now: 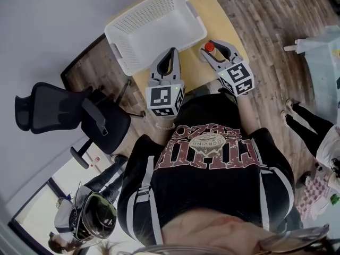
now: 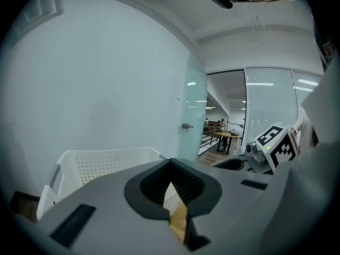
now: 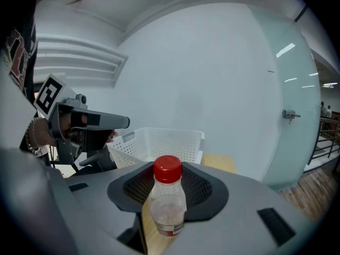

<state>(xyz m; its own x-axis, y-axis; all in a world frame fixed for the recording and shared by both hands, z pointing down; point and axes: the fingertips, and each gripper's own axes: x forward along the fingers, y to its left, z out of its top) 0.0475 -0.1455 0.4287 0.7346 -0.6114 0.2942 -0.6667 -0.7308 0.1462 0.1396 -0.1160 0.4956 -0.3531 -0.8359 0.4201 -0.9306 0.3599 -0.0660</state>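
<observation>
Head view: your right claw [image 1: 214, 46] grips one bottle [image 1: 209, 47] at the table [image 1: 194, 64] edge, near one basket [image 1: 154, 28]. Your left claw [image 1: 172, 52] is pinched together, empty.
Left gripper view: jaws meet, basket beyond.
Right gripper view: bottle upright, long axis vertical, red cap up.
</observation>
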